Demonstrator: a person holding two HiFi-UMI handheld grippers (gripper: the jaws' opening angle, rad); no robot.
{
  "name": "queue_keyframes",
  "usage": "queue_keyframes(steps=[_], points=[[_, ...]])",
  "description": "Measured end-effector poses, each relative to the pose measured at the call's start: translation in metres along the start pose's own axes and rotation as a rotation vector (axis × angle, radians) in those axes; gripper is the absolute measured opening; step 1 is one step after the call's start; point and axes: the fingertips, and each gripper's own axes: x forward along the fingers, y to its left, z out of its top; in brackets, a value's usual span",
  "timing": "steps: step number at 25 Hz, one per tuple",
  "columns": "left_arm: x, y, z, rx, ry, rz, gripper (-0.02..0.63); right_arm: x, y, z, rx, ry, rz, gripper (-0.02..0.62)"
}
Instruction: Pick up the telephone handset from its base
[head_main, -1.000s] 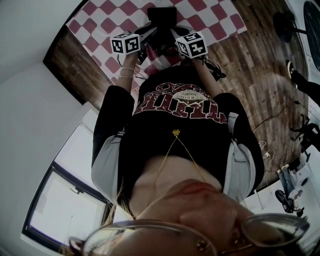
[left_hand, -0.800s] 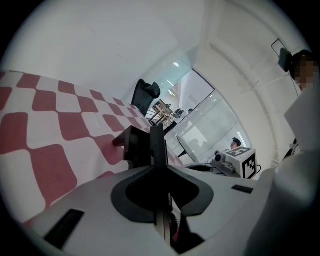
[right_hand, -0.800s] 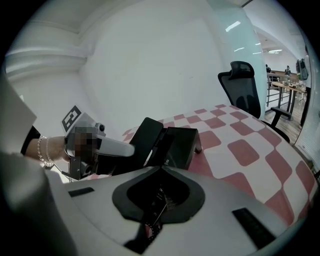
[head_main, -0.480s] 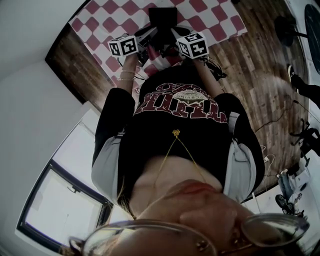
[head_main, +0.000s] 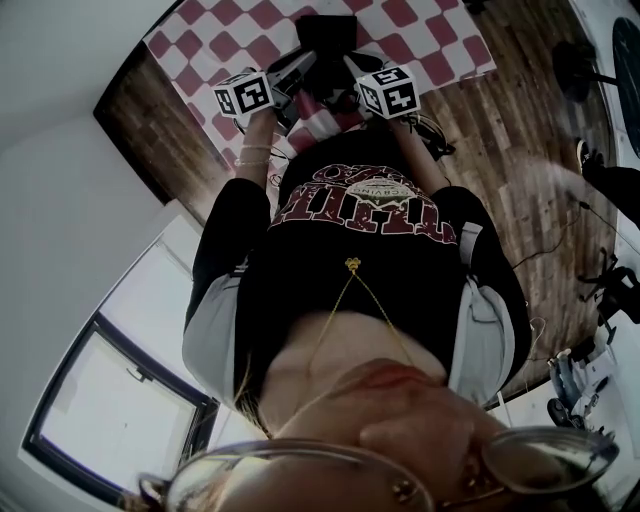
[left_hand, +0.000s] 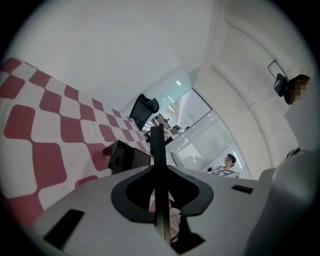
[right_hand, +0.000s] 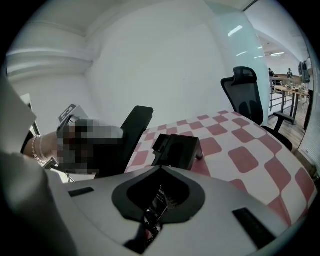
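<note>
The black telephone base (head_main: 325, 30) sits on the red-and-white checked tablecloth (head_main: 215, 25), and it also shows in the gripper views (left_hand: 125, 157) (right_hand: 175, 150). My left gripper (head_main: 297, 62) (left_hand: 159, 165) is shut on the black handset (left_hand: 157, 145), which I see edge-on between its jaws. From the right gripper view the handset (right_hand: 134, 132) is a dark slab held above the table, left of the base and apart from it. My right gripper (head_main: 345, 65) (right_hand: 157, 200) hovers just right of the base. Its jaws are hidden behind its own grey body.
The table's near edge meets a wooden floor (head_main: 520, 120) with cables and stands on it. A black office chair (right_hand: 245, 95) stands beyond the table's far right side. A white wall backs the table. A person (left_hand: 229, 161) sits far off.
The left gripper's marker cube has drifted slightly left in the head view, with the handset still in the jaws. The right gripper has stayed where it was.
</note>
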Motion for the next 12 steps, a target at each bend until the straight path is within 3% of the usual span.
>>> queue_keyframes(steps=[7,12], points=[[-0.009,-0.017,0.017,0.029,-0.060,-0.001,0.080,-0.006,0.004,0.010,-0.024,-0.043,0.018,0.021],[-0.016,-0.021,0.015,-0.009,-0.084,-0.019,0.080,-0.009,0.006,0.014,-0.035,-0.055,0.024,0.021]])
